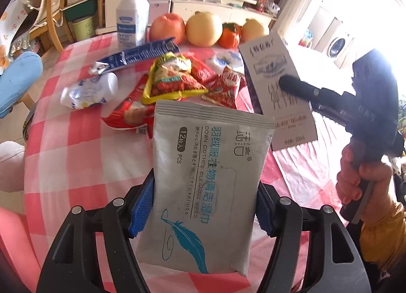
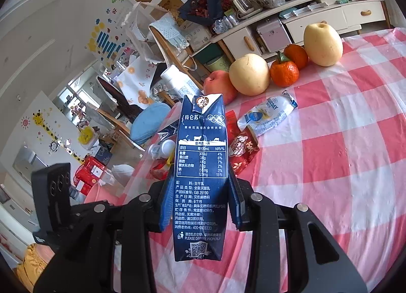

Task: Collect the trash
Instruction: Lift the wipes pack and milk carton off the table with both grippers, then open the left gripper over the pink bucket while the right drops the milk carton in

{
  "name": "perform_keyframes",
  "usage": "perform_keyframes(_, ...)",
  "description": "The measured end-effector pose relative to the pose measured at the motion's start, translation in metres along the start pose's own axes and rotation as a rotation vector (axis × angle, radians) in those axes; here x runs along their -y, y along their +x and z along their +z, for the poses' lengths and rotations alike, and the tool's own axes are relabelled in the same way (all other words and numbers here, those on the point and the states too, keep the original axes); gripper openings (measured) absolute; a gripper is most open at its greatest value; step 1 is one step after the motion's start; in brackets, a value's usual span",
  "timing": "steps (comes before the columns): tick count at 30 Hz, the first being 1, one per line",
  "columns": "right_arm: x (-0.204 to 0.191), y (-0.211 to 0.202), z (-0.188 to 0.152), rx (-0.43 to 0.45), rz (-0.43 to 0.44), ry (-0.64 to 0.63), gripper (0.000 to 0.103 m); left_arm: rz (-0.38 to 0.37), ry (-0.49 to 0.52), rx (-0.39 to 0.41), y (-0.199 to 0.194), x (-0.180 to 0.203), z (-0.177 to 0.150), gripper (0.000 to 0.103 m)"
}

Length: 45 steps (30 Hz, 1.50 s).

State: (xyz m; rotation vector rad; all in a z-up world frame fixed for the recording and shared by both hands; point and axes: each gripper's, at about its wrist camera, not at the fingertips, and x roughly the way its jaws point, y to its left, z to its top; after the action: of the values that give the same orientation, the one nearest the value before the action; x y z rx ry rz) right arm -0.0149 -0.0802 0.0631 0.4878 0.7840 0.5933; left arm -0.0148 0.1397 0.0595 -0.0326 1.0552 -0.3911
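Observation:
My left gripper (image 1: 200, 206) is shut on a grey wet-wipes packet (image 1: 208, 181) and holds it above the table. My right gripper (image 2: 199, 204) is shut on a dark blue milk carton (image 2: 200, 166), held upright; the carton also shows in the left wrist view (image 1: 276, 84) with the right gripper (image 1: 299, 87) on it. A pile of trash lies on the table: a yellow-red snack bag (image 1: 172, 77), red wrappers (image 1: 225, 87), a blue wrapper (image 1: 137, 57), a squashed white bottle (image 1: 88, 92) and a crumpled white pouch (image 2: 269, 115).
A round table has a pink-and-white checked cloth (image 1: 81, 150). Near its far edge stand an apple (image 1: 167, 26), two pears (image 1: 204, 29), oranges (image 1: 229, 35) and a white bottle (image 1: 133, 16). Chairs and a cluttered cabinet (image 1: 215, 6) stand beyond.

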Motion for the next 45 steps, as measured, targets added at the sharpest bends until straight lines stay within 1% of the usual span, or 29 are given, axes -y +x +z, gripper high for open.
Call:
perform_keyframes(7, -0.016, -0.004, -0.01, -0.01, -0.015, -0.014, 0.038, 0.007, -0.031, 0.058, -0.021, -0.007, -0.003, 0.068)
perform_keyframes(11, -0.027, -0.005, -0.013, -0.007, -0.015, -0.019, 0.038, 0.012, -0.053, 0.076, -0.029, -0.012, -0.006, 0.068)
perform_keyframes(16, -0.042, 0.0, -0.019, -0.015, -0.016, -0.018, 0.038, 0.017, -0.095, 0.109, -0.041, -0.026, -0.01, 0.068)
perform_keyframes(27, -0.084, 0.006, -0.028, -0.026, 0.014, -0.054, 0.038, 0.022, -0.205, 0.202, -0.078, -0.057, -0.02, 0.069)
perform_keyframes(37, -0.139, 0.025, -0.031, -0.052, 0.077, -0.102, 0.038, 0.046, -0.313, 0.277, -0.112, -0.098, -0.032, 0.069)
perform_keyframes(42, -0.176, 0.043, -0.035, -0.084, 0.127, -0.138, 0.038, 0.078, -0.404, 0.323, -0.135, -0.132, -0.046, 0.069)
perform_keyframes(45, -0.205, 0.057, -0.039, -0.105, 0.162, -0.172, 0.038, 0.103, -0.463, 0.353, -0.148, -0.154, -0.057, 0.069)
